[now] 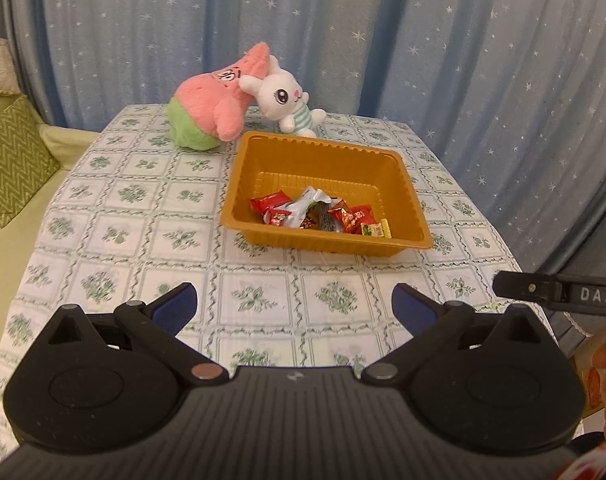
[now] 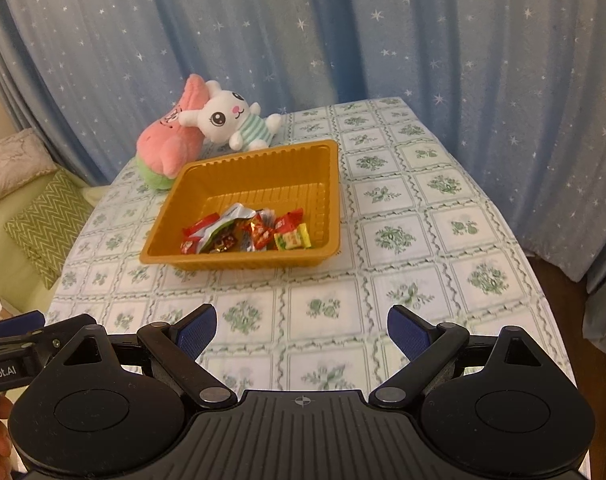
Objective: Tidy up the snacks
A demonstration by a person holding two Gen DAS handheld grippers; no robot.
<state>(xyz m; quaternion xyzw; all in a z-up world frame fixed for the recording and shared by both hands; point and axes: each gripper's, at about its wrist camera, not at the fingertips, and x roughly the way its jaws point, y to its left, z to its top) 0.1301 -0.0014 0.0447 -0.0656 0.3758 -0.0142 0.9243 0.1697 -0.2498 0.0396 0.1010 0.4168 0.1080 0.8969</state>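
An orange plastic tray [image 1: 263, 152] stands on the table, also in the right wrist view [image 2: 183, 184]. Several wrapped snacks [image 1: 323, 216] lie in a pile in its near half: red packets, a silver wrapper, a yellow-green packet [image 2: 293, 238]. My left gripper [image 1: 295, 300] is open and empty, held above the table's near part, short of the tray. My right gripper [image 2: 301, 324] is open and empty, also short of the tray. Part of the right gripper [image 1: 555, 290] shows at the right edge of the left wrist view; part of the left gripper [image 2: 19, 340] shows at the left edge of the right wrist view.
A pink and green plush star [image 1: 211, 108] and a white plush rabbit [image 1: 287, 100] lie behind the tray at the table's far edge. The table has a green floral cloth [image 1: 143, 220]. A blue starred curtain [image 1: 423, 40] hangs behind. A green sofa with cushions [image 1: 11, 160] stands left.
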